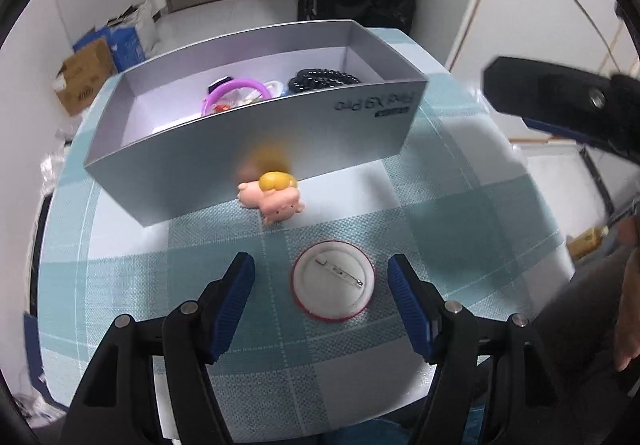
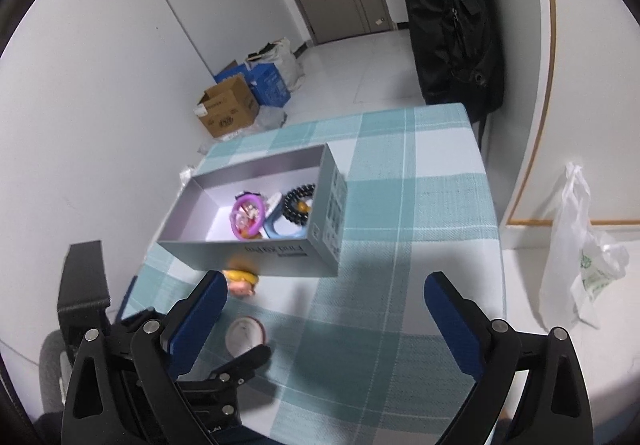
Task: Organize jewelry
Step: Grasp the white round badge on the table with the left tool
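A silver open box (image 1: 360, 125) stands on the checked tablecloth; it also shows in the right wrist view (image 2: 280, 257). Inside lie a purple bangle (image 1: 234, 91), a black bead bracelet (image 1: 324, 79) and other small pieces. A pink pig figure with a yellow top (image 1: 276, 197) lies against the box's near wall. A round white pin badge with a red rim (image 1: 334, 281) lies face down between the fingers of my open left gripper (image 1: 322, 277), which hovers over it. My right gripper (image 2: 324, 309) is open and empty, held high above the table.
The table (image 2: 420, 205) carries a teal and white checked cloth. A black backpack (image 2: 448, 17) hangs beyond its far edge. Cardboard boxes (image 2: 228, 111) sit on the floor by the wall. A white plastic bag (image 2: 588, 253) hangs at the right.
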